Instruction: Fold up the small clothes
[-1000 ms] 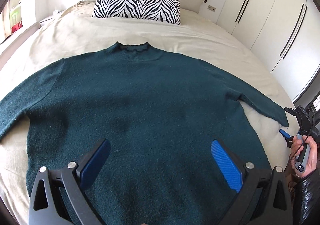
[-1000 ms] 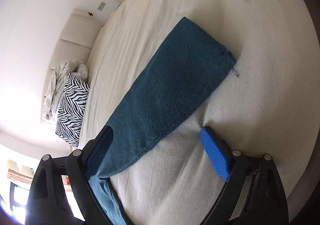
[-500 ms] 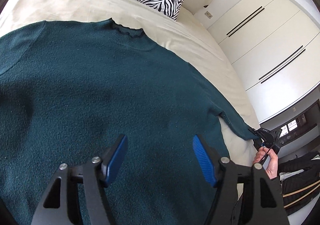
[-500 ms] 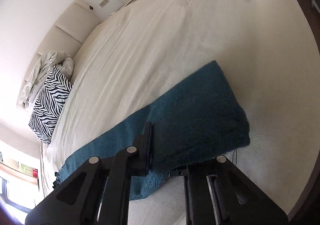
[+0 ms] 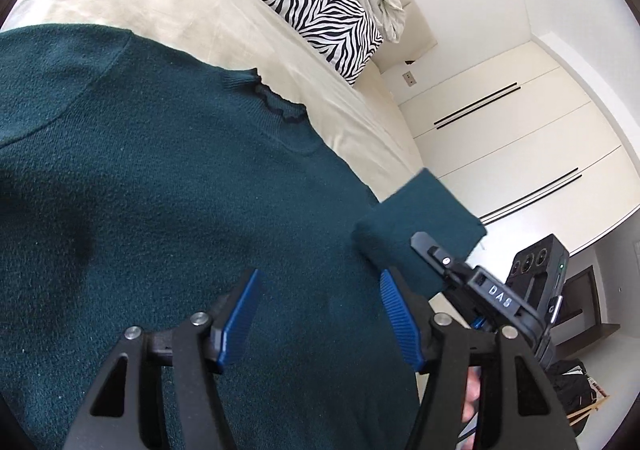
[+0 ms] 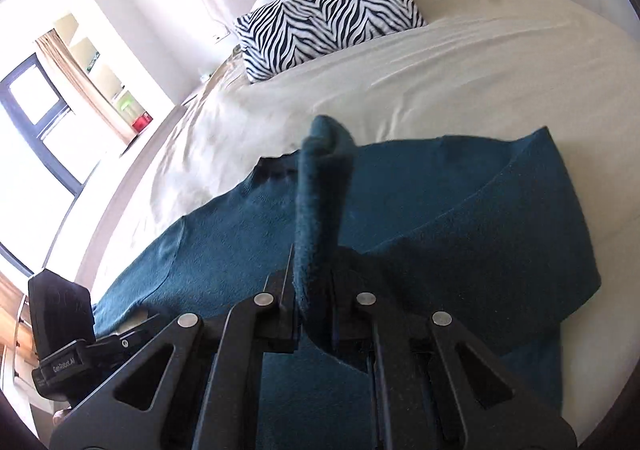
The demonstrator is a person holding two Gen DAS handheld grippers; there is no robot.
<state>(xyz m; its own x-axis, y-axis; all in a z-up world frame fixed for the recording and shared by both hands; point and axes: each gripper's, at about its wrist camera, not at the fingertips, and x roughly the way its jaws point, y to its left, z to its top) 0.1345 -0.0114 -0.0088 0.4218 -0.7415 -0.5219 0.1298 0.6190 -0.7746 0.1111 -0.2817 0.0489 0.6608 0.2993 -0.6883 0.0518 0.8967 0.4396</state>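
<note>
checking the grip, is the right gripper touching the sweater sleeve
Touching. The right wrist view shows the right gripper shut on the sleeve, cloth pinched between its fingers.

Sweater point(image 5: 160, 210) hem cut off below, person's hand point(image 5: 472, 398) mostly hidden

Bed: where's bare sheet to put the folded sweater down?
Bare sheet runs between the sweater collar and the zebra pillow, and out to the bed's far side beyond the folded-over sleeve. The near half is crowded: sweater body plus both hand-held grippers over it.
</note>
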